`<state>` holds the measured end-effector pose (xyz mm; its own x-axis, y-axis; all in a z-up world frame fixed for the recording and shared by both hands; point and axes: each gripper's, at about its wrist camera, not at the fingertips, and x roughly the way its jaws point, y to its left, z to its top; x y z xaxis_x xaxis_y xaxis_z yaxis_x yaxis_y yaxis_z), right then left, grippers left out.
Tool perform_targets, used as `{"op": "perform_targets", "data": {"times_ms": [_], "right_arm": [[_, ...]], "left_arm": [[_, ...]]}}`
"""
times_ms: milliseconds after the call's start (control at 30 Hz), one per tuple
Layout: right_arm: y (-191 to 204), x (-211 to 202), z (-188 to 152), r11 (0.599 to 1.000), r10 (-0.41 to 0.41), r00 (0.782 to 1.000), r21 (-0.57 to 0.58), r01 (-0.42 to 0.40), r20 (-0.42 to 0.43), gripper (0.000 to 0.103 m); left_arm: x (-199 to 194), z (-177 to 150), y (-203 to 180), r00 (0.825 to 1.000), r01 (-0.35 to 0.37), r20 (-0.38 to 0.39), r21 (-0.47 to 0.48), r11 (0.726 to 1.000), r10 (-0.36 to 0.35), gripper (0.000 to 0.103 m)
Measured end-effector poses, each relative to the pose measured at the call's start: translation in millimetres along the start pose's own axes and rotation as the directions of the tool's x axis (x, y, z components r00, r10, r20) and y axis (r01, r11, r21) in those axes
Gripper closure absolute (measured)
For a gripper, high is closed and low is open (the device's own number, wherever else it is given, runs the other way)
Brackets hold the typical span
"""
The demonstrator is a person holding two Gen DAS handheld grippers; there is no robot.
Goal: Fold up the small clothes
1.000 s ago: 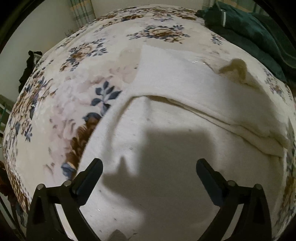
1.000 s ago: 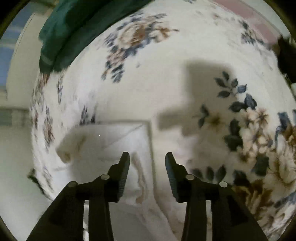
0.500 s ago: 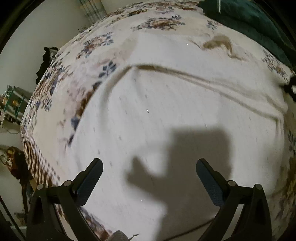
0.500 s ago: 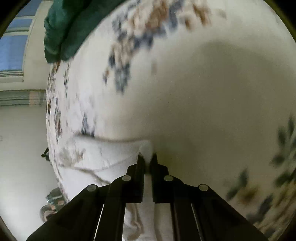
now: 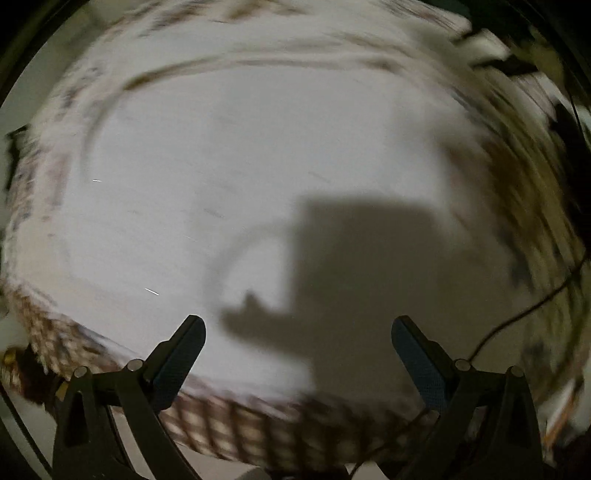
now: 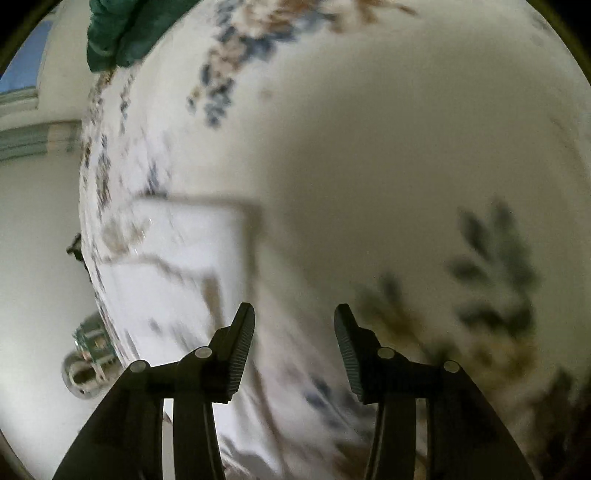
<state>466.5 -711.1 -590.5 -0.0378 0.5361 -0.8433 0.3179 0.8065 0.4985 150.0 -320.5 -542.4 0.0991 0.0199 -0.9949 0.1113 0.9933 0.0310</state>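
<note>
A white garment (image 5: 229, 177) lies spread flat on a floral blanket; the left wrist view is blurred by motion. My left gripper (image 5: 297, 334) is open and empty, above the garment's near part. In the right wrist view the same white garment (image 6: 173, 269) lies at the left, with a straight edge and corner. My right gripper (image 6: 294, 325) is open and empty, just to the right of the garment, over the floral blanket (image 6: 388, 155).
A dark green cloth (image 6: 118, 26) lies at the blanket's far left corner in the right wrist view. The blanket's checked border (image 5: 229, 424) and bed edge are close below my left gripper. A thin black cord (image 5: 524, 314) runs at the right.
My right gripper was shut on the garment's corner half a second ago and has opened and let it go. My left gripper has swung back toward the bed's near edge, still open.
</note>
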Motion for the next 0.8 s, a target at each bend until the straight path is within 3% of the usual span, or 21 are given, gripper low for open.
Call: {"op": "perform_targets", "data": {"times_ms": [167, 200, 233, 333, 367, 533, 600, 667, 733, 800], "right_arm": [[-34, -5, -20, 0.997, 0.072, 0.997, 0.024, -0.072, -0.015, 0.054], [-35, -4, -16, 0.993, 0.113, 0.994, 0.036, -0.113, 0.003, 0.053], [-31, 1, -10, 0.987, 0.155, 0.988, 0.041, -0.156, 0.017, 0.051], [-14, 21, 17, 0.958, 0.281, 0.959, 0.042, -0.283, 0.044, 0.051], [-8, 28, 23, 0.954, 0.296, 0.954, 0.044, -0.298, 0.046, 0.051], [14, 83, 52, 0.935, 0.34, 0.941, 0.109, -0.337, -0.004, 0.051], [23, 86, 52, 0.945, 0.31, 0.949, 0.091, -0.314, 0.054, 0.098], [37, 73, 49, 0.97, 0.234, 0.962, 0.041, -0.241, 0.138, 0.097], [40, 56, 50, 0.981, 0.178, 0.961, 0.034, -0.189, 0.211, 0.097], [41, 62, 52, 0.983, 0.167, 0.971, 0.04, -0.177, 0.172, 0.097]], "left_arm": [[36, -11, -57, 1.0, 0.02, -0.025, 0.126, 0.992, -0.017, 0.001], [44, -9, -63, 1.0, 0.016, -0.024, 0.145, 0.989, -0.013, 0.015], [49, -7, -67, 1.0, 0.004, -0.02, 0.161, 0.987, -0.001, 0.044], [54, -1, -68, 0.999, -0.046, 0.031, 0.172, 0.984, 0.042, 0.089], [51, -1, -64, 0.998, -0.055, 0.045, 0.161, 0.985, 0.048, 0.096], [28, -12, -55, 0.996, 0.007, 0.081, 0.176, 0.984, -0.022, 0.099], [23, -16, -52, 0.996, 0.025, 0.08, 0.181, 0.983, -0.04, 0.099], [20, -19, -52, 0.995, 0.029, 0.085, 0.192, 0.981, -0.046, 0.099], [19, -20, -53, 0.995, 0.036, 0.087, 0.195, 0.98, -0.054, 0.099], [19, -20, -48, 0.994, 0.055, 0.085, 0.18, 0.982, -0.072, 0.099]]}}
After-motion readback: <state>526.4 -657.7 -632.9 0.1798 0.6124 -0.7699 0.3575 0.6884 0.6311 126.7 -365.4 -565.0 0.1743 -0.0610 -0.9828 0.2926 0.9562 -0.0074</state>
